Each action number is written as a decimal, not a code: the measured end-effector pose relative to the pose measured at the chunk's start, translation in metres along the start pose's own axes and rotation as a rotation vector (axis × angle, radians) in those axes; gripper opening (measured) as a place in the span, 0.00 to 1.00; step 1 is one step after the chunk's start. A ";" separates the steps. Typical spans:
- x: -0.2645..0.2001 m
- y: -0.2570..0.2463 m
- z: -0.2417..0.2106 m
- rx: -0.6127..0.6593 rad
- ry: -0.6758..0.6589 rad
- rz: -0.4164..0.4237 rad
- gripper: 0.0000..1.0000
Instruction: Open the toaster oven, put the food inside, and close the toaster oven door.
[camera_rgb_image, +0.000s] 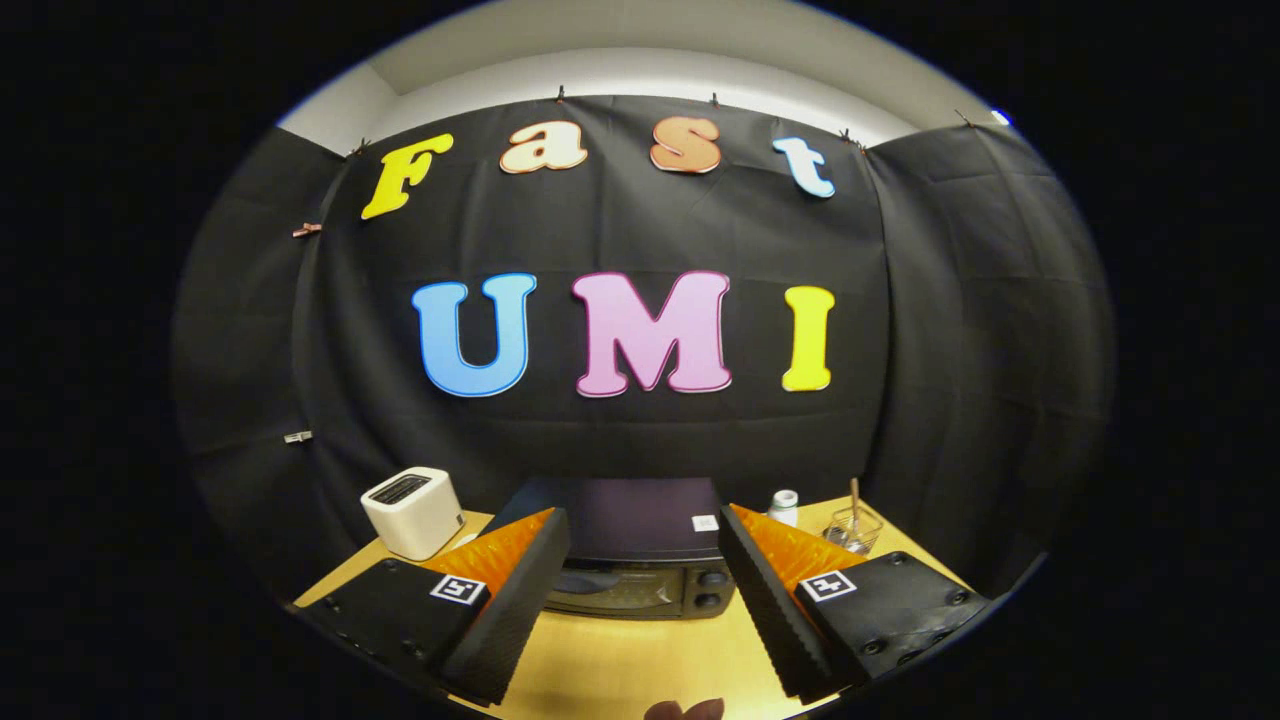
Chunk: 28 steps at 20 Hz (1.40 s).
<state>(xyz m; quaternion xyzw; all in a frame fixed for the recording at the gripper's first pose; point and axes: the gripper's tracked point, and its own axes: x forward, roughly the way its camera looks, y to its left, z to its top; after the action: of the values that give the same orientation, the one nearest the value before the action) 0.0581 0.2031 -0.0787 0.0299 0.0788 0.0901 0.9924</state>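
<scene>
A dark toaster oven (640, 560) stands on the wooden table (640, 660), straight ahead and beyond my fingers. Its glass door (612, 592) looks closed, with two knobs (710, 588) at its right side. My gripper (640, 600) hangs above the table in front of the oven, open wide, with nothing between its fingers. A small brownish rounded thing (685, 710), possibly the food, peeks in at the near table edge below the fingers; most of it is cut off.
A white pop-up toaster (412, 512) sits to the left of the oven. To the right of it stand a small white bottle (784, 506) and a wire basket (853, 528) with a stick in it. Black cloth walls close the booth behind.
</scene>
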 end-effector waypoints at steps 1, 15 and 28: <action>0.012 0.011 -0.014 -0.004 0.036 0.005 0.98; 0.133 0.058 -0.151 0.001 0.324 -0.034 0.98; 0.113 0.058 -0.179 -0.017 0.383 -0.081 0.99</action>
<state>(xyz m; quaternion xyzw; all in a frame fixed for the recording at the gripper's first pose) 0.1287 0.2888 -0.2684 0.0006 0.2663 0.0548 0.9623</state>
